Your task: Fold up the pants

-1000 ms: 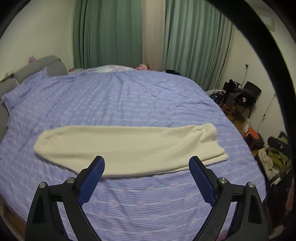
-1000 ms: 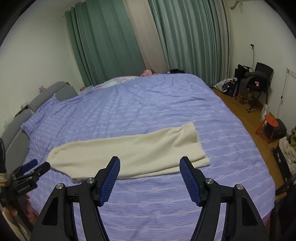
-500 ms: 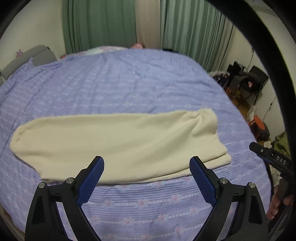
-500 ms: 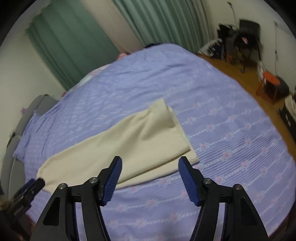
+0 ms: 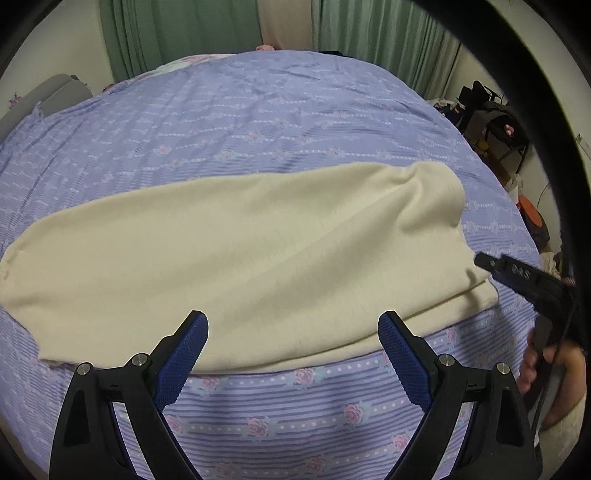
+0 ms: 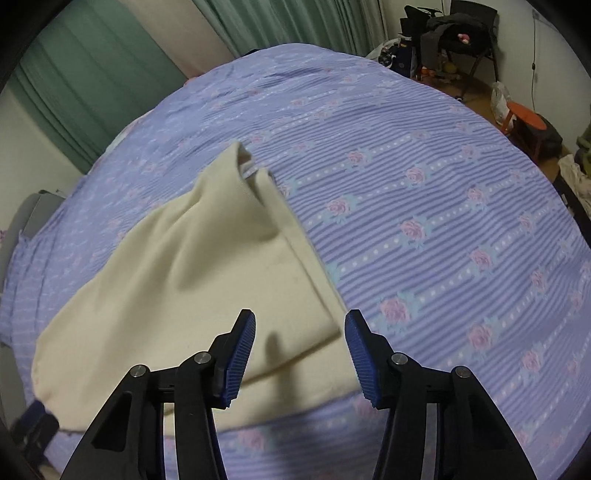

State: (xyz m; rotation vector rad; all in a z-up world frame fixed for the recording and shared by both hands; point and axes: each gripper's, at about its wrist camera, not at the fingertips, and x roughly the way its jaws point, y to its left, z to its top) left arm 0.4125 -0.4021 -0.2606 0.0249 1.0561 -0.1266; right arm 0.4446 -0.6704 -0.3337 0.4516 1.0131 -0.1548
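Observation:
Cream pants (image 5: 240, 251), folded lengthwise into one long strip, lie flat across the purple flowered bedspread (image 5: 258, 122). My left gripper (image 5: 291, 325) is open and empty, just above the strip's near edge around its middle. My right gripper (image 6: 299, 325) is open and empty, low over the strip's right end near the corner (image 6: 334, 317). The pants fill the left half of the right wrist view (image 6: 207, 269). The right gripper also shows at the right edge of the left wrist view (image 5: 517, 273), beside that end.
The bedspread (image 6: 443, 206) covers a wide bed. Green curtains (image 5: 369, 33) hang behind it. A grey headboard (image 5: 55, 92) is at the left. A chair with dark bags (image 6: 454, 33) and an orange stool (image 6: 524, 114) stand on the floor to the right.
Both grippers have moved down and closer to the pants. The right gripper swung toward the strip's right end and its jaws narrowed somewhat. The pants have not moved.

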